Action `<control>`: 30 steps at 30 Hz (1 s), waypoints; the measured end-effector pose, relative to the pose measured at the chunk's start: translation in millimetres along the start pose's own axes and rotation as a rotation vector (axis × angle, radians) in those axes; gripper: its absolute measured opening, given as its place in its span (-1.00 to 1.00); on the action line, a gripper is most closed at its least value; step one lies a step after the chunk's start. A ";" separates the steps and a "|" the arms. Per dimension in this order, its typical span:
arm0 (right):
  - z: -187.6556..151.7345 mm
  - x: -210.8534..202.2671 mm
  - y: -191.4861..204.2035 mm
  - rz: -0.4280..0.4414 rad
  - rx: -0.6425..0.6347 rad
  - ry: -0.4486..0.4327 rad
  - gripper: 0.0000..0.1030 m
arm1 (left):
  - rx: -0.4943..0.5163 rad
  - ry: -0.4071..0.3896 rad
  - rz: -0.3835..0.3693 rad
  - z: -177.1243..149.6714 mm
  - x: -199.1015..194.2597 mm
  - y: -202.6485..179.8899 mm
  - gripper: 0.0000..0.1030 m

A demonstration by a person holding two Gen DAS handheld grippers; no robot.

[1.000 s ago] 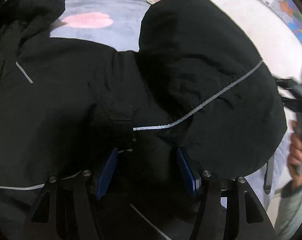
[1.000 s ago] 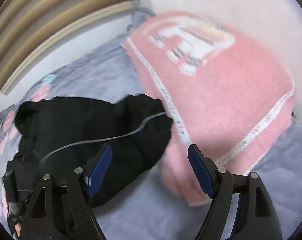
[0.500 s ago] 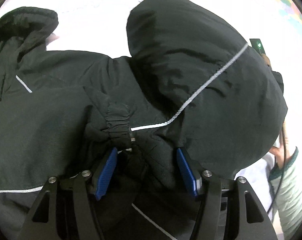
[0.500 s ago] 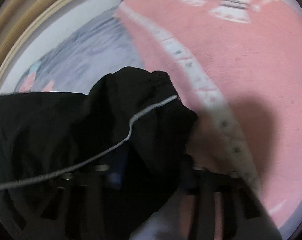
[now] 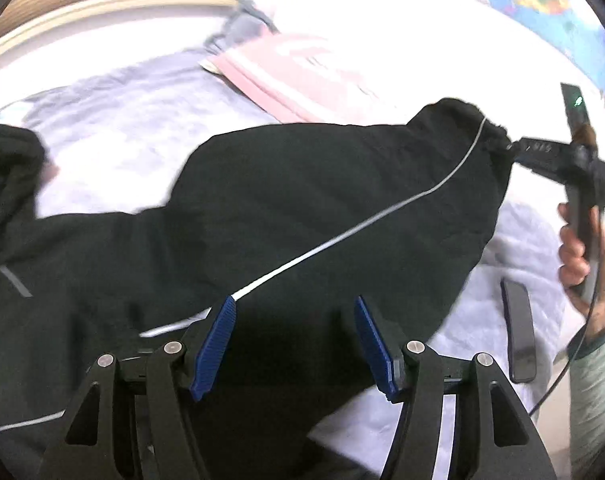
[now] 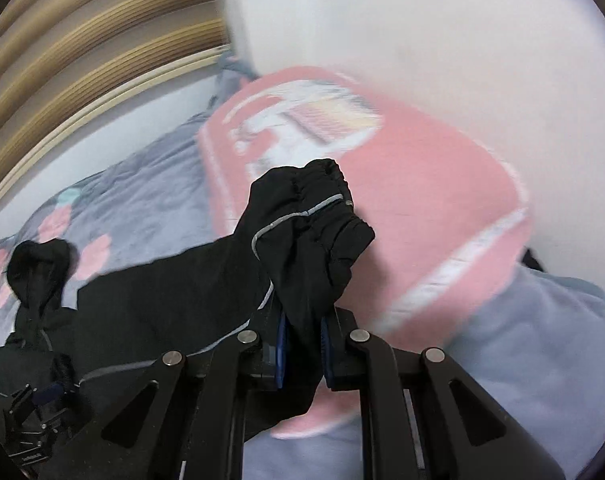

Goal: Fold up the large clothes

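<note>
Jacket (image 5: 310, 216) black, spread on bed (image 6: 142, 208), right hand-held gripper (image 6: 302, 344) clamped on sleeve cuff (image 6: 318, 200) lifted before pink pillow (image 6: 442, 200), left hand-held gripper (image 5: 294, 340) open over jacket, phone (image 5: 520, 336) near right.

One black jacket (image 5: 302, 208), one pink pillow (image 6: 442, 208), one dark phone (image 5: 518, 336), two grippers (image 5: 294, 344).

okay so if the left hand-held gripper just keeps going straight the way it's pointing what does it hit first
Most likely the black jacket: its sleeve lies directly ahead of the open left hand-held gripper, filling the space between and beyond the fingers. Depth is hard to judge, but nothing else appears in that line before the fabric.
</note>
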State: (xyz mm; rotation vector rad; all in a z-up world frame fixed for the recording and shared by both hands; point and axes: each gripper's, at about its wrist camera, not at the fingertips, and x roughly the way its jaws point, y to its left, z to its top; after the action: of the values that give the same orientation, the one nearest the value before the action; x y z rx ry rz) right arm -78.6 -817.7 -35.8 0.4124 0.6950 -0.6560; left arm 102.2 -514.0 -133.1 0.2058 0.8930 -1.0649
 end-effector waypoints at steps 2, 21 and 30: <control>-8.5 7.8 -14.0 0.019 0.037 0.040 -0.66 | -0.024 0.073 -0.020 -2.2 26.8 -0.3 0.23; -22.5 -40.5 69.8 0.197 -0.087 -0.038 -0.66 | -0.147 -0.069 0.042 -14.8 -105.9 61.8 0.22; -41.1 -92.8 249.1 0.370 -0.358 -0.024 -0.66 | -0.268 -0.197 0.138 -57.1 -220.1 131.5 0.23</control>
State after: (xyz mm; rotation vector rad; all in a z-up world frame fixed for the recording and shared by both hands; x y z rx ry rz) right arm 16.7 -575.9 33.6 0.1921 0.6747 -0.1797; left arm 140.0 -269.4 -45.4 -0.0601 0.8213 -0.8121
